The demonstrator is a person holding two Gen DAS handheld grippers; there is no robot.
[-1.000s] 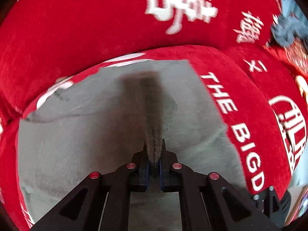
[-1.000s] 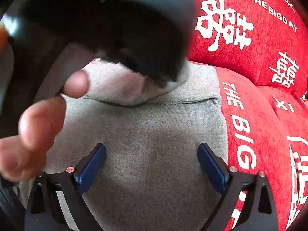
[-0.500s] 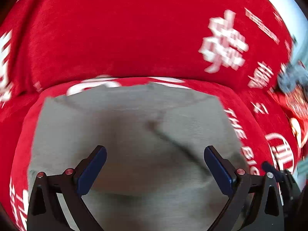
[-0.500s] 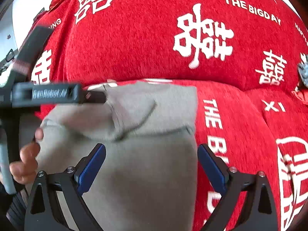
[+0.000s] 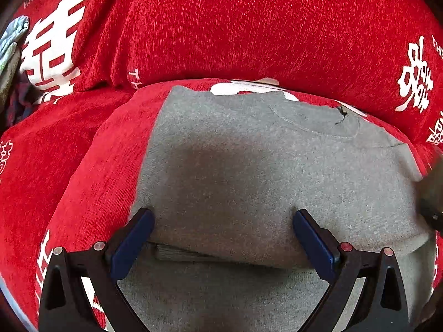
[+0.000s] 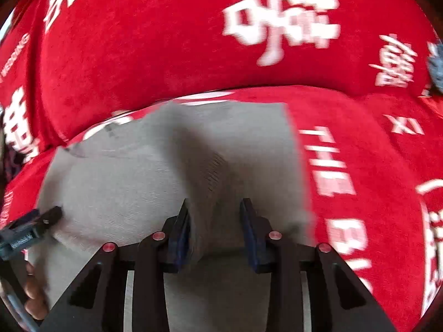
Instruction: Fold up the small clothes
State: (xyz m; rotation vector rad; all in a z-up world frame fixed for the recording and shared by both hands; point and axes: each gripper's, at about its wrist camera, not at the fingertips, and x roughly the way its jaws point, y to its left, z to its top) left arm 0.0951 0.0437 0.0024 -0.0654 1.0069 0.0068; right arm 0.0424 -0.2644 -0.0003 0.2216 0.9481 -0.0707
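Note:
A grey sweater (image 5: 249, 171) lies on the red sofa seat, collar (image 5: 318, 121) toward the backrest, with a folded layer and ribbed cuff (image 5: 174, 254) near its front. My left gripper (image 5: 221, 218) stands wide open over the sweater's left part, nothing pinched. In the right wrist view the sweater (image 6: 124, 182) has a raised ridge running between the pads of my right gripper (image 6: 215, 207). Those jaws are closing around that ridge and have not clamped it. The left gripper's tip (image 6: 33, 227) and a hand (image 6: 33, 290) show at that view's left edge.
The red sofa cover (image 5: 249, 27) with white characters and lettering rises into a backrest just behind the sweater. A bundle of bluish clothes (image 5: 11, 41) lies at the far left. A grey item (image 6: 436, 63) sits at the right edge of the backrest.
My left gripper let go of the pinched grey fabric, opened wide and swung left across the sweater. My right gripper's jaws narrowed from wide open around a fabric ridge.

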